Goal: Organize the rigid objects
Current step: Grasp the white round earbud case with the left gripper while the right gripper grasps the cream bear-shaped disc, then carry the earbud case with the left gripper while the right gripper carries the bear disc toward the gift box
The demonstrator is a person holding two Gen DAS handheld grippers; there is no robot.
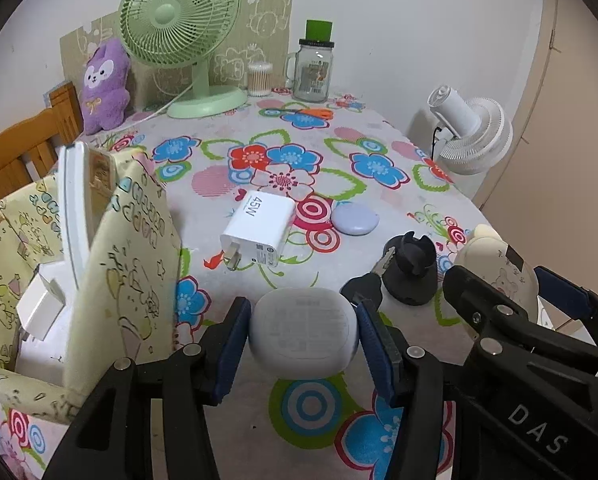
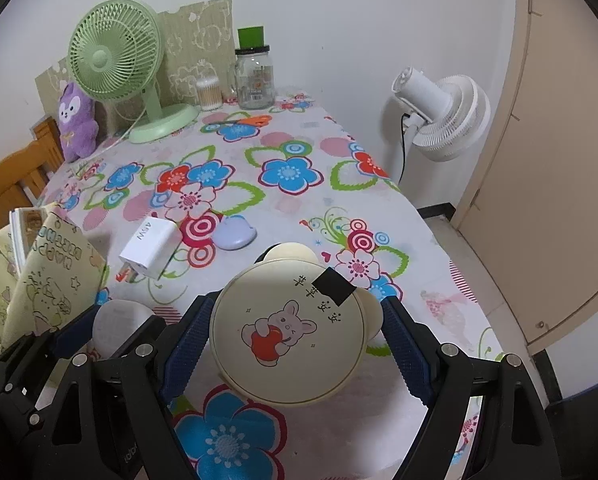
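Note:
My left gripper (image 1: 303, 334) is shut on a white rounded case (image 1: 303, 330), held just above the floral tablecloth; the case also shows in the right wrist view (image 2: 115, 322). My right gripper (image 2: 295, 340) is shut on a round cream case with a bunny picture (image 2: 289, 332), seen at the right of the left wrist view (image 1: 495, 264). A white 45W charger (image 1: 259, 226) and a lilac oval case (image 1: 355, 219) lie mid-table. A black holder with a key (image 1: 409, 270) sits beyond the left gripper. A yellow patterned storage bag (image 1: 79, 264) stands at the left, with white boxes inside.
At the back stand a green desk fan (image 1: 179, 20), a purple plush (image 1: 103, 84), a cotton swab tub (image 1: 259, 79), a glass jar with green lid (image 1: 313, 68) and orange scissors (image 1: 315, 113). A white floor fan (image 1: 471, 136) stands off the table's right edge. A wooden chair (image 1: 15, 152) is at the left.

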